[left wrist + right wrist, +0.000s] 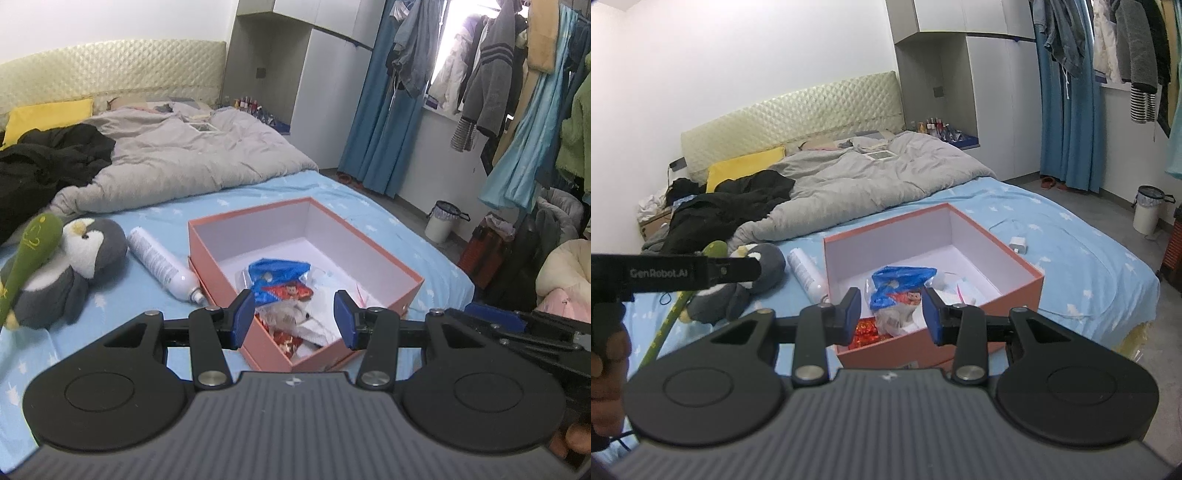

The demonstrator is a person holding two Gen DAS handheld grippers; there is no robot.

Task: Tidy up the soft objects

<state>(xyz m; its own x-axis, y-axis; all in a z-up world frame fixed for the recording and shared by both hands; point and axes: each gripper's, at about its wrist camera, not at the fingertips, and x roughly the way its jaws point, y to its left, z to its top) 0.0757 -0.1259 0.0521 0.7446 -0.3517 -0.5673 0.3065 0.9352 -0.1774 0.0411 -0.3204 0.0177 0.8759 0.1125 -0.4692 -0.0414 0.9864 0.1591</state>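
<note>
The penguin toy (pixel 70 269) is lying on the bed (pixel 303 192), left of the orange box (pixel 373 236); it is looking light and squashy, best pinched at its plump body; both the left gripper (pixel 295 317) and right gripper (pixel 892 315) are hovering with jaws apart, empty; "GenRobot.AI" is showing on the other gripper's arm in the right view.

Penguin toy (pixel 74 266) and bottle (pixel 162 264) lie left of box (pixel 384 254).
</note>
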